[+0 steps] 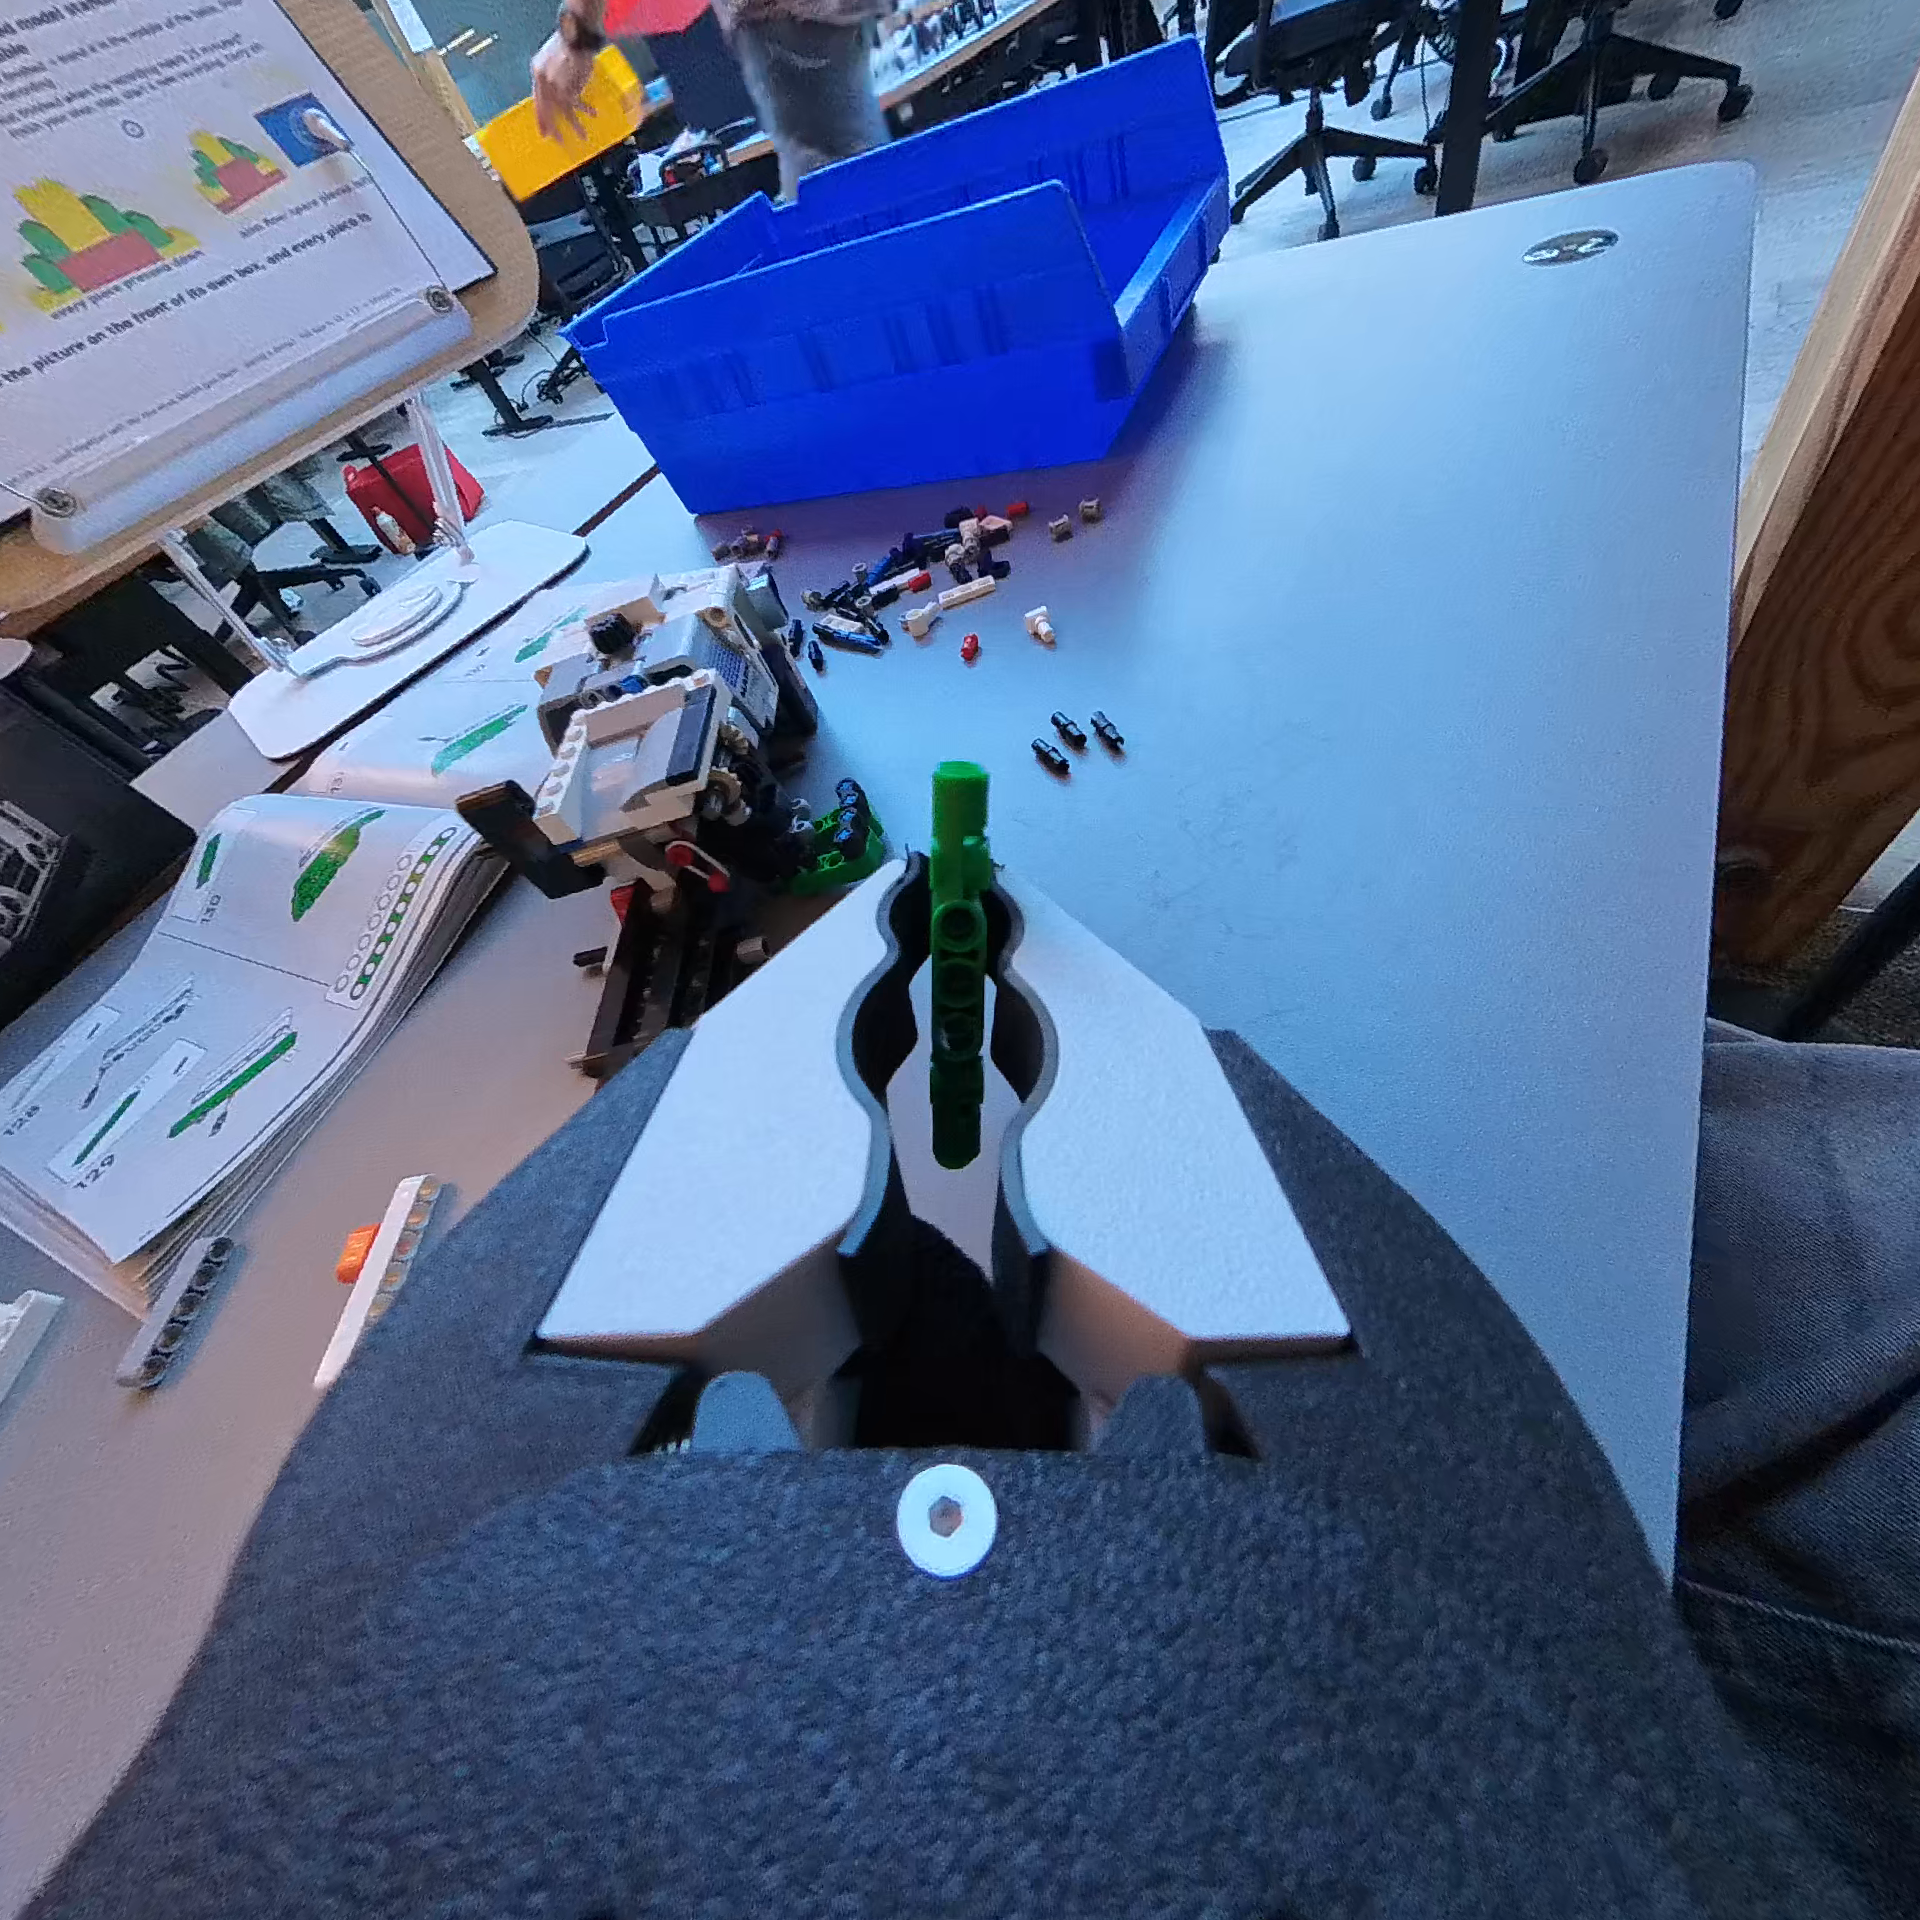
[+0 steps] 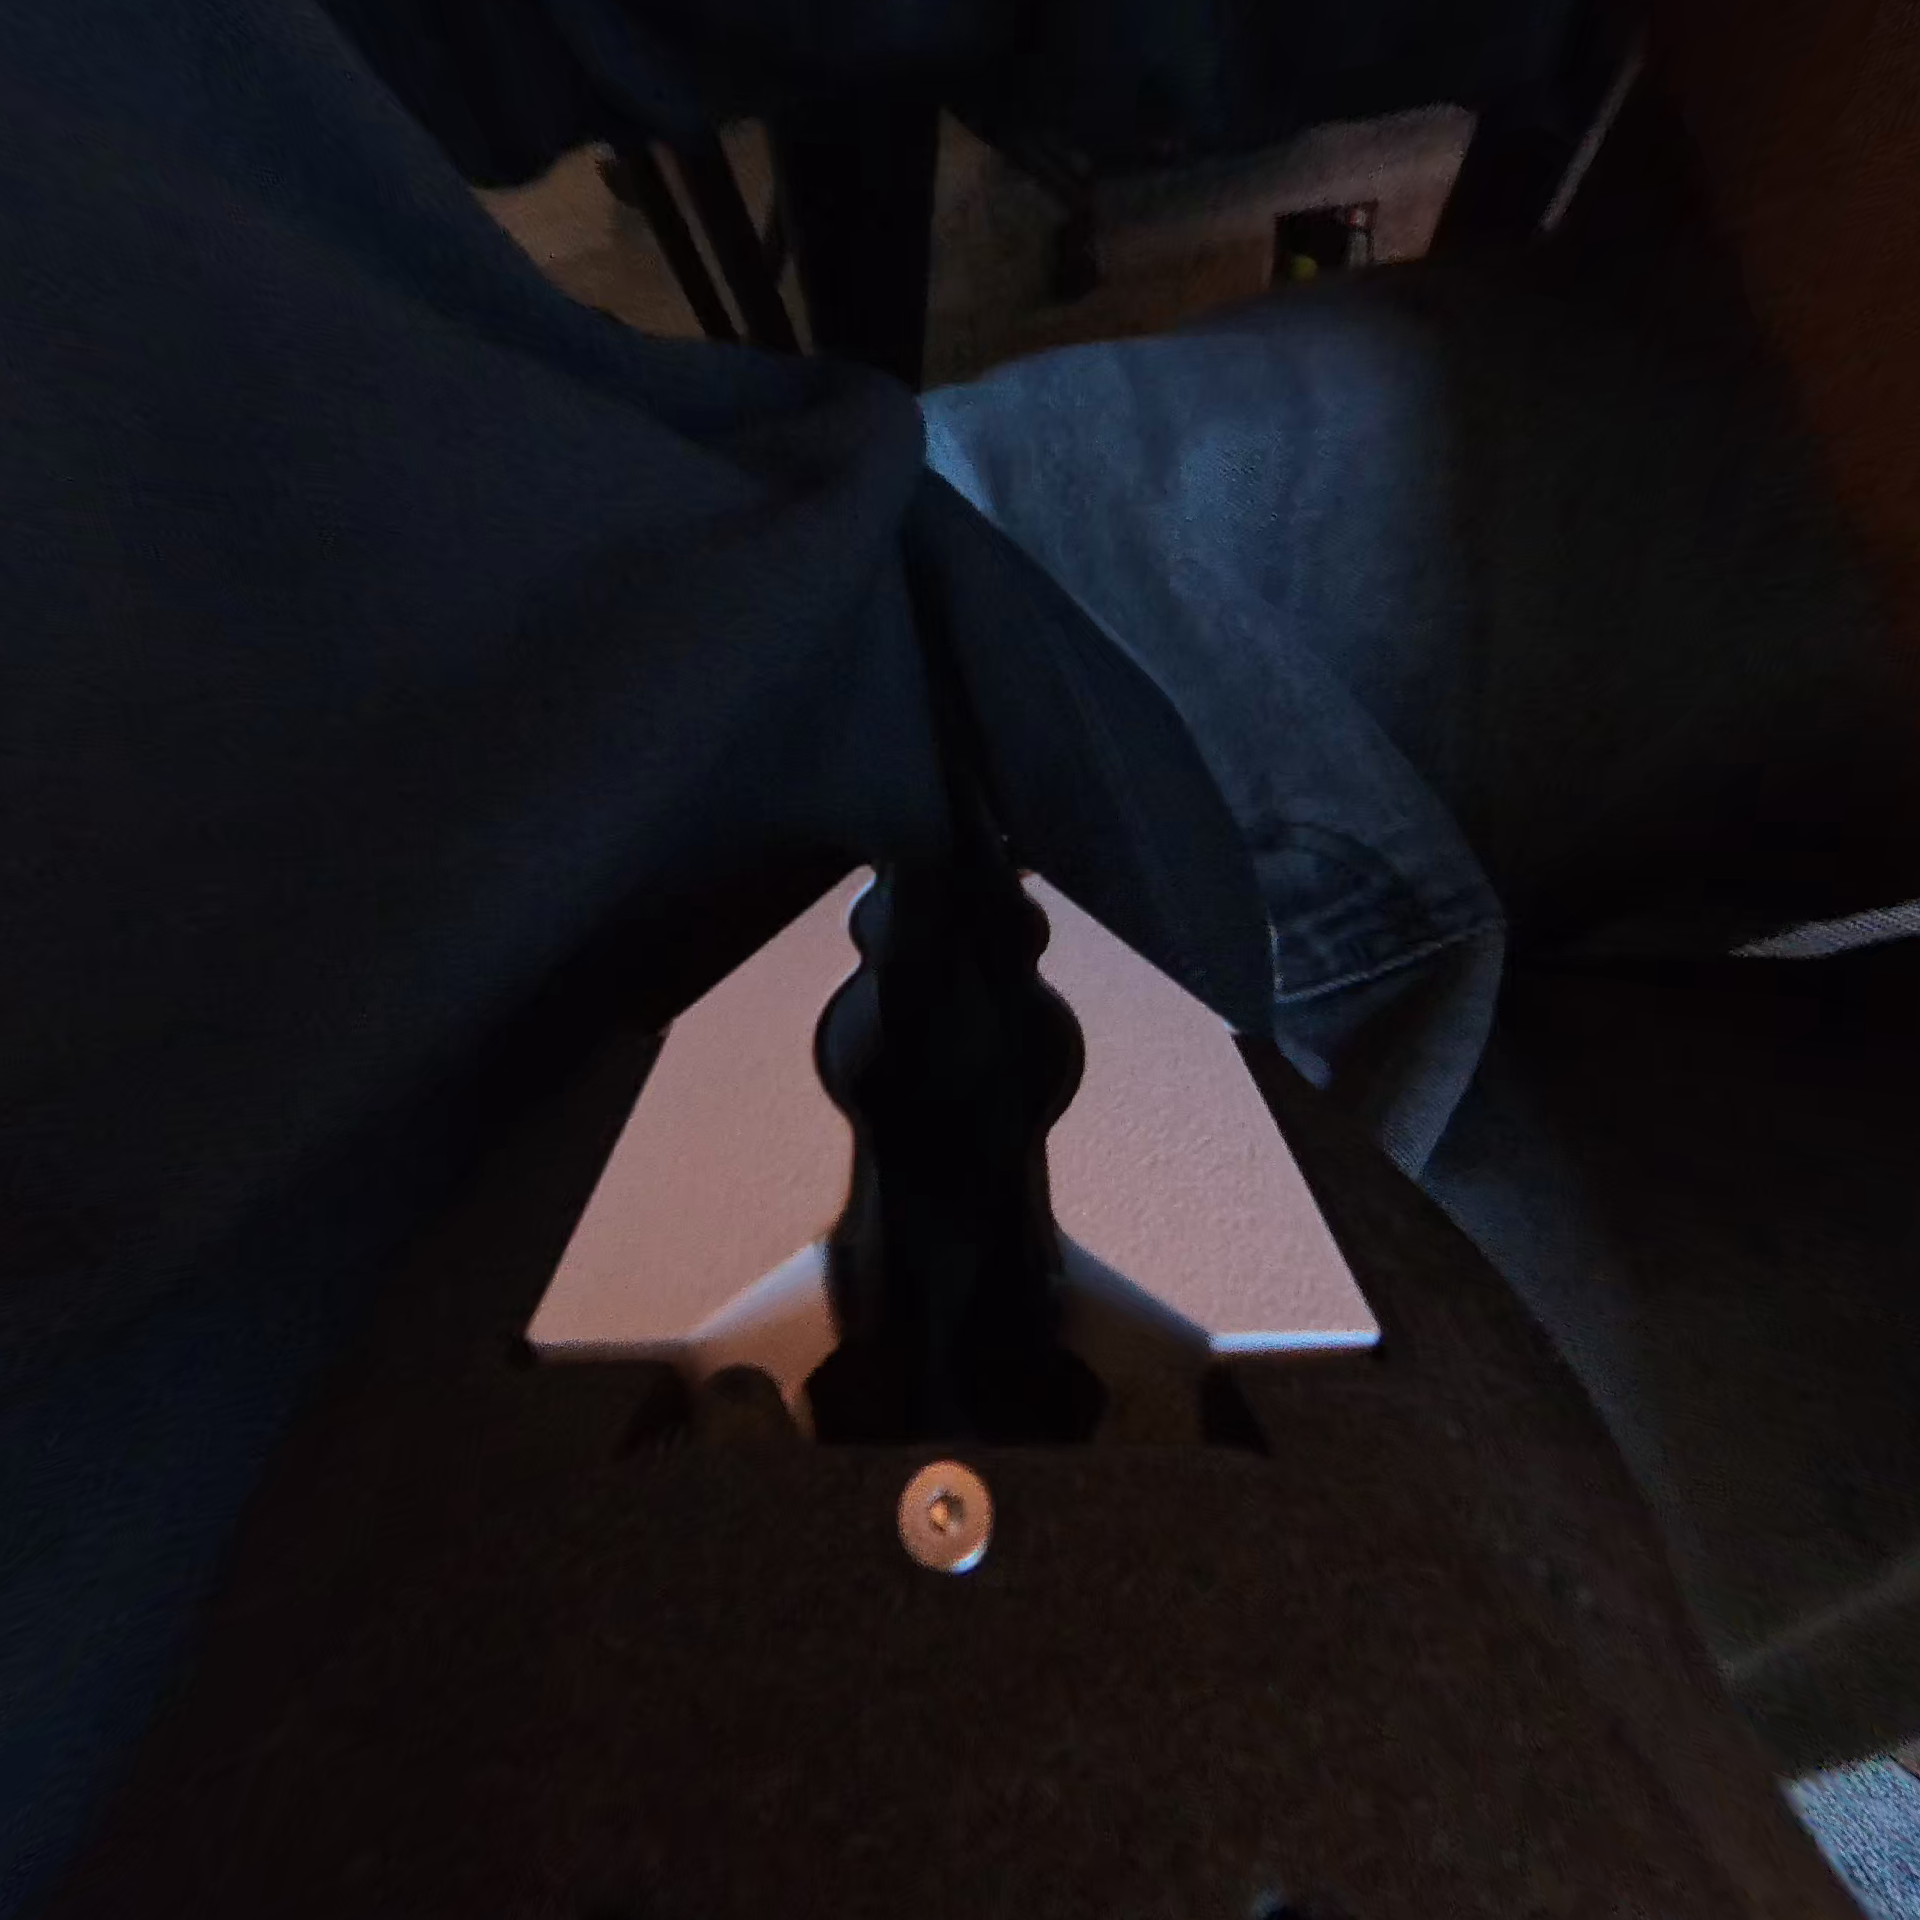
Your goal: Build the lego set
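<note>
Nearest the left wrist camera, the left gripper [image 1: 951,883] pinched a green beam [image 1: 956,966] lengthwise, its tip poking out toward twelve o'clock above the table [image 1: 1403,727]. At ten o'clock stood the half-built model [image 1: 665,748], with the open manual [image 1: 239,997] at nine, loose pins [image 1: 1075,729] at one, and a blue bin [image 1: 914,312] beyond. Judging by this, the step was fitting the beam to the model; the next move would call for swinging it left and lining its holes up with pins there. Only this view showed the work. From the right wrist, the right gripper [image 2: 951,894] sat low and dark against clothing [image 2: 416,623], jaws nearly together on nothing visible.
</note>
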`<action>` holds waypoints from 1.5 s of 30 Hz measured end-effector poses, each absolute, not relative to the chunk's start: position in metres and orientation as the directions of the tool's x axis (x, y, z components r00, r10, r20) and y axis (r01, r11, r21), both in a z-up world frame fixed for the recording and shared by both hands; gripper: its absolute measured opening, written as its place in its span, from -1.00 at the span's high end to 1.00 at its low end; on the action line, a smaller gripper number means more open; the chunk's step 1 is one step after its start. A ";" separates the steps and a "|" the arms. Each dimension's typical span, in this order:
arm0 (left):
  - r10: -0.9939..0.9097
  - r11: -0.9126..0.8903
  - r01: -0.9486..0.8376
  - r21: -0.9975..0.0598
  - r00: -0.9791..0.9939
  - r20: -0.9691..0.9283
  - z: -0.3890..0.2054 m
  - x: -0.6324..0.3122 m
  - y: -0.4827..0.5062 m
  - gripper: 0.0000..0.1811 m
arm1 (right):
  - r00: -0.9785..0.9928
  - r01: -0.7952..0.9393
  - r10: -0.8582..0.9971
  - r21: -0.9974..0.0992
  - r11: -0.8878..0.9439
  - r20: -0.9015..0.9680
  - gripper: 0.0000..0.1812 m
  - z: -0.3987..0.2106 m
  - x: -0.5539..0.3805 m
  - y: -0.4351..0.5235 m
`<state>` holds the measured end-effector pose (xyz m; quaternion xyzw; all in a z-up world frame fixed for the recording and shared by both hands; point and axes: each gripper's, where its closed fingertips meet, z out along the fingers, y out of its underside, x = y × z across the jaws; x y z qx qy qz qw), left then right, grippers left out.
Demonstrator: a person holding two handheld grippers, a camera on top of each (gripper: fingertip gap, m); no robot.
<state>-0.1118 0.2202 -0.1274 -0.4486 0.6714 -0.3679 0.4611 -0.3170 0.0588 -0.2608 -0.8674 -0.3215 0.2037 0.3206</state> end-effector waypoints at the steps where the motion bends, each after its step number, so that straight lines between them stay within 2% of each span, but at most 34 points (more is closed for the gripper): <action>1: -0.943 0.322 -0.262 -0.910 -0.172 -0.284 -0.127 -0.112 0.220 0.94 | 0.715 0.436 0.686 -0.682 -0.587 -0.133 0.82 -0.261 -0.316 0.058; 4: -0.944 0.319 -0.267 -0.909 -0.178 -0.278 -0.128 -0.111 0.220 0.94 | 0.734 0.374 0.656 -0.703 -0.605 -0.174 0.92 -0.258 -0.315 0.061; 6: -0.942 0.324 -0.272 -0.906 -0.182 -0.282 -0.129 -0.111 0.220 0.93 | 0.718 0.260 0.632 -0.728 -0.634 -0.293 0.93 -0.248 -0.314 0.065; 8: -0.940 0.329 -0.270 -0.905 -0.182 -0.288 -0.129 -0.111 0.219 0.93 | 0.701 0.204 0.605 -0.706 -0.678 -0.378 0.93 -0.248 -0.307 0.066; 10: -0.940 0.330 -0.269 -0.905 -0.181 -0.289 -0.129 -0.111 0.219 0.93 | 0.692 0.310 0.642 -0.668 -0.676 -0.329 0.94 -0.264 -0.305 0.057; 13: -0.940 0.329 -0.269 -0.905 -0.181 -0.288 -0.129 -0.111 0.219 0.93 | 0.672 0.437 0.719 -0.690 -0.578 -0.177 0.93 -0.269 -0.309 0.052; 17: -0.940 0.330 -0.270 -0.905 -0.180 -0.289 -0.129 -0.111 0.219 0.93 | 0.660 0.502 0.746 -0.687 -0.525 -0.088 0.91 -0.268 -0.311 0.054; 20: -0.940 0.332 -0.268 -0.905 -0.179 -0.291 -0.129 -0.111 0.219 0.93 | 0.643 0.509 0.766 -0.738 -0.442 -0.015 0.92 -0.250 -0.313 0.055; 26: -0.937 0.341 -0.271 -0.900 -0.182 -0.300 -0.130 -0.111 0.218 0.93 | 0.632 0.523 0.771 -0.695 -0.494 -0.072 0.92 -0.270 -0.318 0.055; 32: -0.939 0.334 -0.268 -0.904 -0.183 -0.292 -0.129 -0.111 0.218 0.93 | 0.635 0.398 0.735 -0.715 -0.576 -0.239 0.93 -0.265 -0.312 0.059; 36: -0.936 0.341 -0.269 -0.901 -0.187 -0.299 -0.130 -0.111 0.218 0.93 | 0.635 0.425 0.742 -0.703 -0.570 -0.218 1.00 -0.269 -0.309 0.064; 38: -0.936 0.342 -0.271 -0.900 -0.188 -0.299 -0.130 -0.111 0.217 0.93 | 0.614 0.491 0.771 -0.681 -0.542 -0.171 1.00 -0.274 -0.310 0.064; 42: -0.935 0.345 -0.271 -0.899 -0.187 -0.302 -0.130 -0.111 0.217 0.93 | 0.565 0.658 0.824 -0.632 -0.410 0.054 0.99 -0.282 -0.311 0.066; 45: -0.935 0.343 -0.270 -0.899 -0.190 -0.300 -0.130 -0.111 0.217 0.93 | 0.565 0.677 0.817 -0.632 -0.377 0.117 0.98 -0.281 -0.310 0.066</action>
